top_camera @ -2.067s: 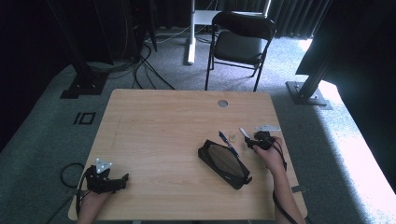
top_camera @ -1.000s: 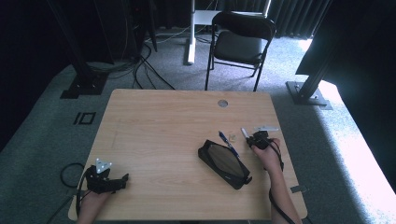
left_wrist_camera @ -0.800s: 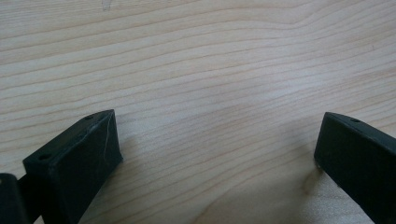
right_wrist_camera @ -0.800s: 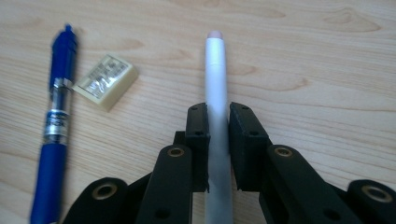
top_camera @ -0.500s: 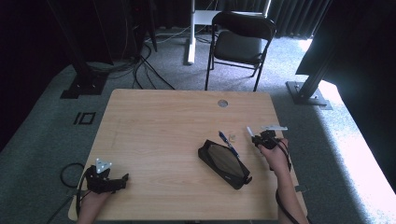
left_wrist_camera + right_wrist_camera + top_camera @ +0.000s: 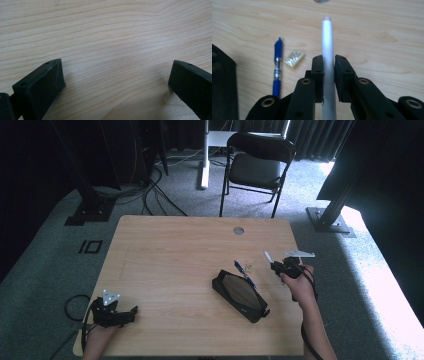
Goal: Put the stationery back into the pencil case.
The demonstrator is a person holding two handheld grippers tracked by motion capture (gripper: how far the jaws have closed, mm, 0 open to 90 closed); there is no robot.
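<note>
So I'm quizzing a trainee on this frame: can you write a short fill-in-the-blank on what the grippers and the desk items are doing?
1. The right gripper has its fingers shut on a white ____.
2. The blue pen lies on the table beside a small pale ____.
3. The left gripper has its fingers ____, with bare wood between them.
4. The black pencil case lies to the ____ of the right gripper in the high view.

Missing words: pencil; eraser; open; left
</note>
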